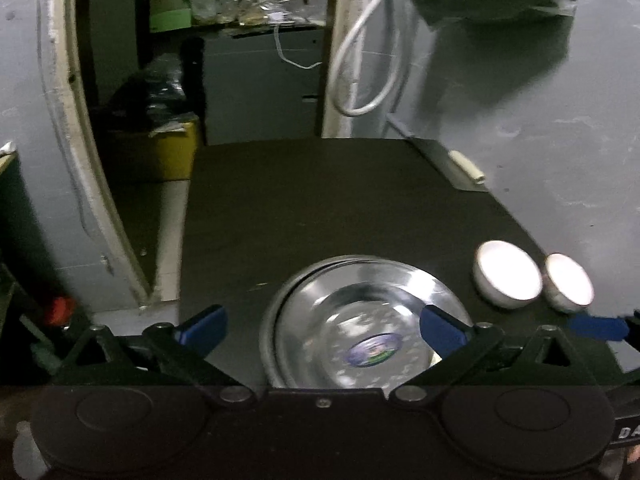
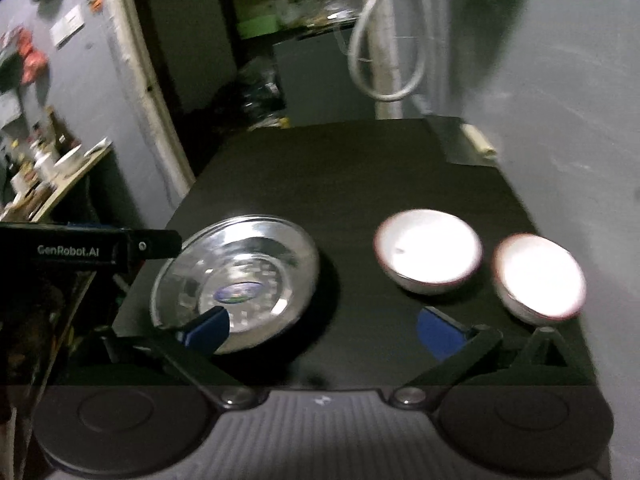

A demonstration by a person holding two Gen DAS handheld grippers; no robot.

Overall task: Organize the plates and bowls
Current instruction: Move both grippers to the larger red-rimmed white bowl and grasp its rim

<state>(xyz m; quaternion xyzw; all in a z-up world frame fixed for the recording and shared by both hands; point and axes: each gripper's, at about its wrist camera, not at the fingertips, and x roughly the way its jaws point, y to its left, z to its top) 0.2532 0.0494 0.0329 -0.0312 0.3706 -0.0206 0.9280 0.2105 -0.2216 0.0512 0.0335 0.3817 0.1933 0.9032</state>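
Observation:
A steel plate with a blue sticker [image 1: 360, 320] [image 2: 240, 276] lies on a dark table [image 1: 320, 200] [image 2: 340, 168], apparently stacked on another plate whose rim shows at its left. Two white bowls stand to its right: a larger one [image 1: 506, 274] [image 2: 428, 256] and one further right [image 1: 568, 282] [image 2: 538, 280]. My left gripper [image 1: 324, 326] is open, just above the plate's near side, holding nothing. My right gripper [image 2: 324, 326] is open and empty over the table's front, between the plate and the bowls. The left gripper's body [image 2: 80, 248] shows at the left of the right wrist view.
A grey wall [image 1: 560, 140] runs along the table's right side, with a white looped cable [image 1: 360, 60] hanging at the back. A doorway with a yellow box [image 1: 160, 152] and cluttered shelves lies behind the table. A side table with items [image 2: 52, 176] stands far left.

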